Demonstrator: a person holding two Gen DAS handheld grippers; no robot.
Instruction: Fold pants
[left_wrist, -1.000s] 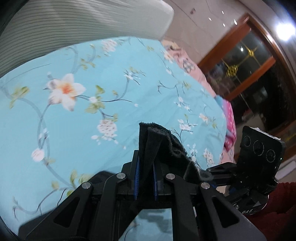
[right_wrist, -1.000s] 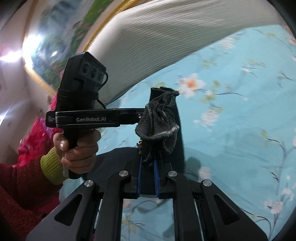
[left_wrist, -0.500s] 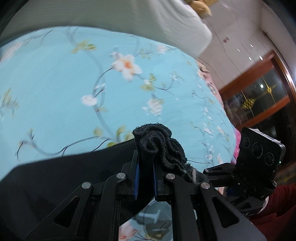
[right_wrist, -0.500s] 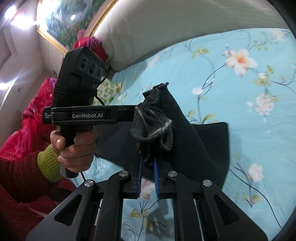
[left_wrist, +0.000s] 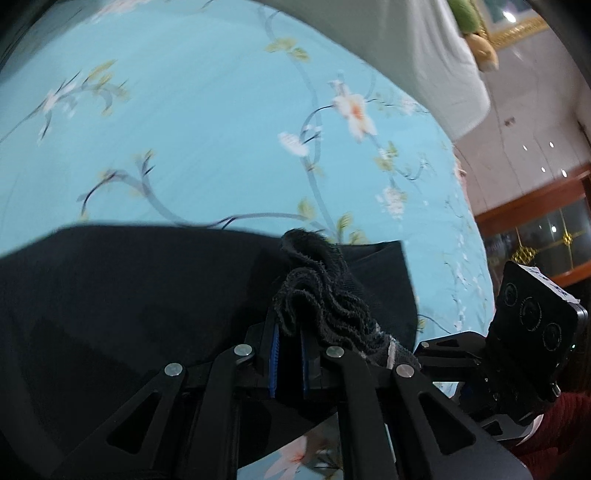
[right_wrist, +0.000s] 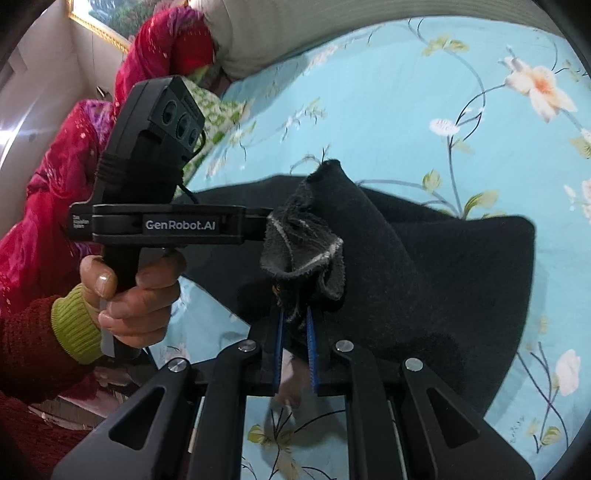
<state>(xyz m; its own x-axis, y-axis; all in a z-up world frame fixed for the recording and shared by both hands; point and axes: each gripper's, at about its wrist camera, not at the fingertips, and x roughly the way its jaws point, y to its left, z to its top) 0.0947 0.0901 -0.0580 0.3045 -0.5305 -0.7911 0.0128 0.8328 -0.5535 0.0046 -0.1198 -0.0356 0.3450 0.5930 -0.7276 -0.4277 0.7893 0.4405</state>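
Black pants (left_wrist: 129, 295) lie spread on a light blue flowered bed sheet (left_wrist: 207, 140); they also show in the right wrist view (right_wrist: 454, 266). My left gripper (left_wrist: 288, 332) is shut on a bunched fuzzy edge of the pants (left_wrist: 325, 291). My right gripper (right_wrist: 295, 317) is shut on another bunched edge (right_wrist: 306, 243) close beside it. The other gripper's body shows in each view: the right one (left_wrist: 532, 332) and the left one, held by a hand (right_wrist: 155, 184).
A pale ribbed pillow or headboard (left_wrist: 406, 48) lies at the far end of the bed. Red and pink bedding (right_wrist: 74, 155) is piled at the left side. A dark wooden cabinet with glass (left_wrist: 539, 229) stands beyond the bed.
Both grippers have come down and forward with the pants edge held. More of the black cloth now lies spread on the sheet below them.
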